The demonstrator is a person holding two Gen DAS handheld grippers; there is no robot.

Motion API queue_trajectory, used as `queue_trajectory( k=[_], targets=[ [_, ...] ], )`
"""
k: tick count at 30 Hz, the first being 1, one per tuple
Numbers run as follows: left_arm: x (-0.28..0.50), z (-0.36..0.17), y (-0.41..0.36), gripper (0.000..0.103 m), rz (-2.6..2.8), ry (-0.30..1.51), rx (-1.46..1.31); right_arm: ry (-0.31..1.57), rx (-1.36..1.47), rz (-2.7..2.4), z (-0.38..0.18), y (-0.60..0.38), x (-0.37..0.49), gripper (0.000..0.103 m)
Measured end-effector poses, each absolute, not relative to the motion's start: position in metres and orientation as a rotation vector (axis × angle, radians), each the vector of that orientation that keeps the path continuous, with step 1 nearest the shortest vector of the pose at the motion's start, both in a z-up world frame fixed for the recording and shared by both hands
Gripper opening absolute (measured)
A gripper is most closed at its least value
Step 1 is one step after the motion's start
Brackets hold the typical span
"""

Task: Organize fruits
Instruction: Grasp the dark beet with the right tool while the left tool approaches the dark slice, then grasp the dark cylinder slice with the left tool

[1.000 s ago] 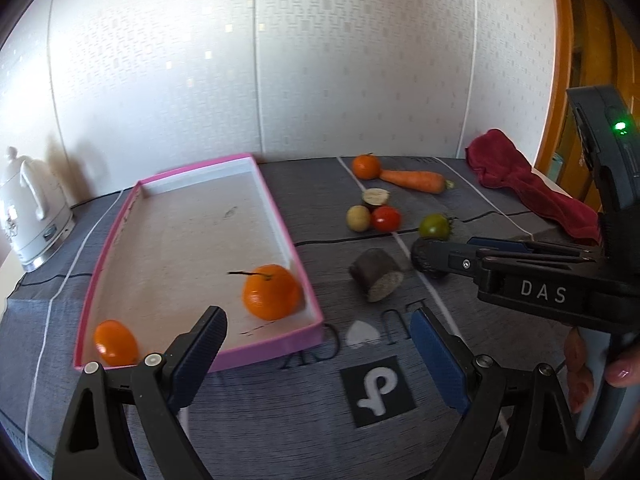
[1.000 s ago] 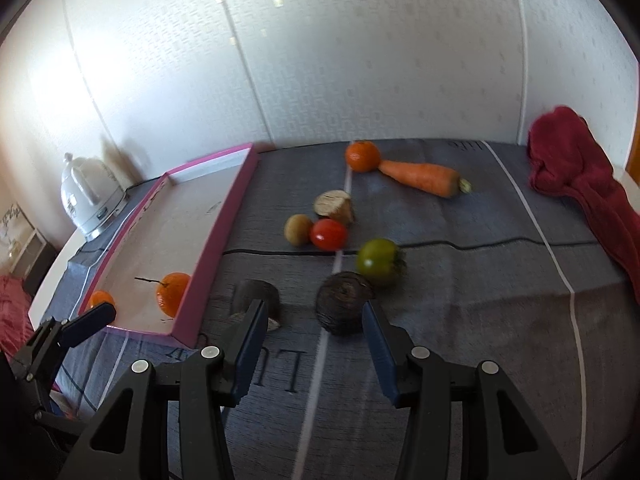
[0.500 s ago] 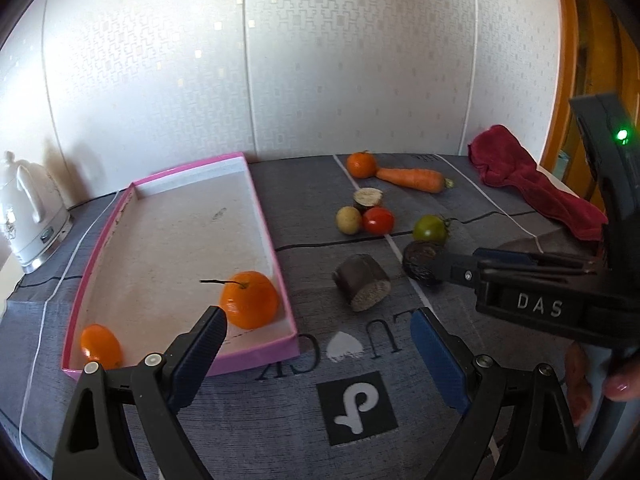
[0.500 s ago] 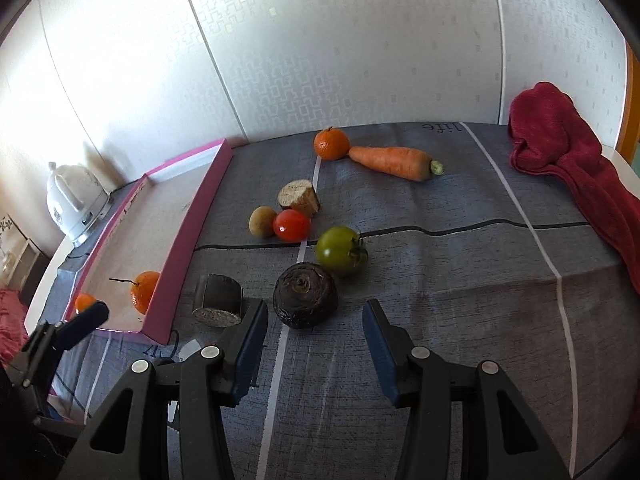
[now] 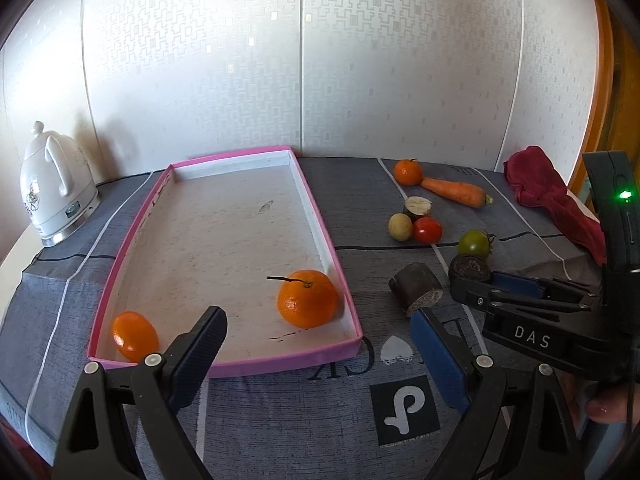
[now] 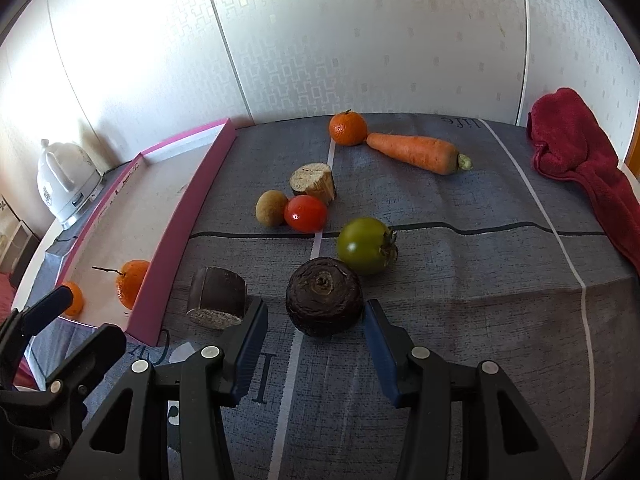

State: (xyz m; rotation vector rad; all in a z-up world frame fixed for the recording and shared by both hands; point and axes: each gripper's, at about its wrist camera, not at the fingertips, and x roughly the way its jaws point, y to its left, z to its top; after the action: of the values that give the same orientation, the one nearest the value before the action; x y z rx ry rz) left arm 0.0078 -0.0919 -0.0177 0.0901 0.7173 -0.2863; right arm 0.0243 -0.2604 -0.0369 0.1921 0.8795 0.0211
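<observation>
A pink-rimmed tray (image 5: pixel 320 216) holds a stemmed orange (image 5: pixel 307 298) and a smaller orange (image 5: pixel 134 335). On the grey cloth lie another orange (image 6: pixel 347 128), a carrot (image 6: pixel 416 152), a red tomato (image 6: pixel 305 213), a green tomato (image 6: pixel 365 245), a small brown fruit (image 6: pixel 271 207) and a dark round root (image 6: pixel 324 297). My left gripper (image 5: pixel 318 340) is open and empty over the tray's near edge. My right gripper (image 6: pixel 314 322) is open, its blue pads (image 6: pixel 252 330) on either side of the dark root, close to it.
Two cut dark chunks lie on the cloth, one (image 6: pixel 218 298) beside the tray and one (image 6: pixel 314 182) behind the red tomato. A white kettle (image 5: pixel 54 192) stands at the far left. A red towel (image 6: pixel 588 168) lies at the right edge. The wall is close behind.
My right gripper has moved forward until its open pads flank the dark root. My left gripper has shifted slightly over the tray's near edge and stays open.
</observation>
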Motion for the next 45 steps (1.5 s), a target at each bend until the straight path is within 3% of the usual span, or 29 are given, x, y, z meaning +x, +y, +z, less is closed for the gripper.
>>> queue_trajectory(
  k=[10, 12, 29, 45],
  targets=[
    [0.003, -0.017, -0.099, 0.093, -0.306, 0.7, 0.123, 0.881, 0.181, 0.009, -0.04, -0.259, 0.028, 0.05],
    [0.003, -0.017, -0.1, 0.093, -0.313, 0.701, 0.122, 0.877, 0.167, -0.002, -0.041, -0.258, 0.028, 0.041],
    [0.016, -0.018, -0.144, 0.093, -0.472, 0.704, 0.207, 0.887, 0.258, -0.155, -0.042, -0.303, 0.016, 0.041],
    [0.033, -0.038, -0.171, 0.056, -0.561, 0.747, 0.3, 0.872, 0.292, -0.154, -0.042, -0.305, 0.014, 0.042]
  ],
)
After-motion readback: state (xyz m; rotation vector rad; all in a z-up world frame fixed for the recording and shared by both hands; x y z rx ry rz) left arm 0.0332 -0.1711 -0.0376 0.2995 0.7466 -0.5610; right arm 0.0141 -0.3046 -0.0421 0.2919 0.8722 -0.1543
